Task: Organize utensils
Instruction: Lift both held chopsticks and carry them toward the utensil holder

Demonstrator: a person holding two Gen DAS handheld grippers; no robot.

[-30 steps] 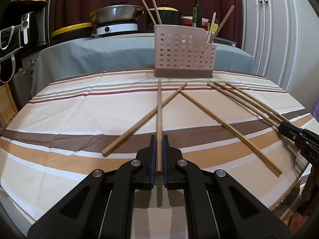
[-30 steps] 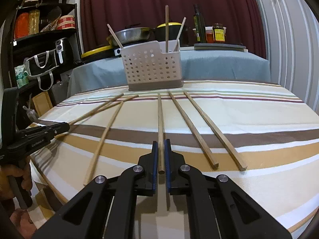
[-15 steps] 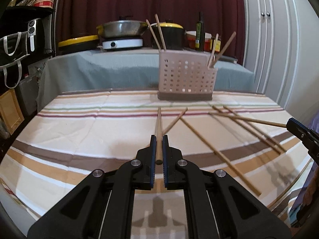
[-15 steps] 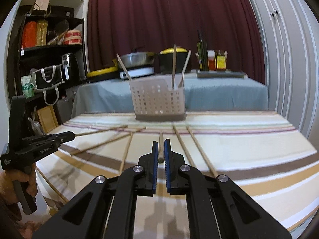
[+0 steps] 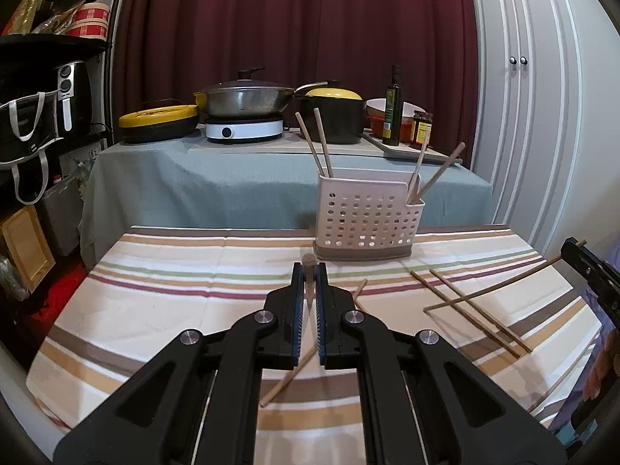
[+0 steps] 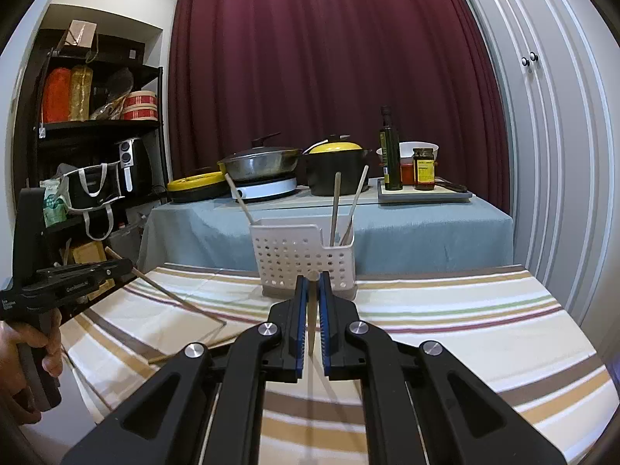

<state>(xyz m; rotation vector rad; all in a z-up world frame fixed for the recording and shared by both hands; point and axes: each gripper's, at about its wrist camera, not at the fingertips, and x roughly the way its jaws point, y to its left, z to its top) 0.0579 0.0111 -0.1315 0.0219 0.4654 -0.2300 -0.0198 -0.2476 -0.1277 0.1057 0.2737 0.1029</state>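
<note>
A white perforated utensil basket (image 5: 368, 217) stands at the far side of the striped table, with several wooden chopsticks upright in it. My left gripper (image 5: 309, 271) is shut on a chopstick (image 5: 309, 261), held in the air and pointing at the basket. My right gripper (image 6: 313, 283) is shut on another chopstick (image 6: 312, 321), also off the table, just short of the basket (image 6: 302, 255). Each gripper shows in the other's view: the right gripper (image 5: 585, 267) with its stick (image 5: 492, 290), the left gripper (image 6: 116, 265) with its stick (image 6: 178, 298). Loose chopsticks (image 5: 472, 310) lie on the cloth.
Behind the table a grey-covered counter (image 5: 217, 178) carries a wok, a yellow-lidded pot (image 5: 333, 116), a bottle and jars. A black shelf with an air fryer and bags stands at the left (image 5: 35, 116). White cabinet doors (image 5: 519, 116) are on the right. A hand (image 6: 23, 352) grips the left handle.
Both grippers have risen from the table, each carrying its chopstick up off the cloth, and now sit higher and closer to the basket.
</note>
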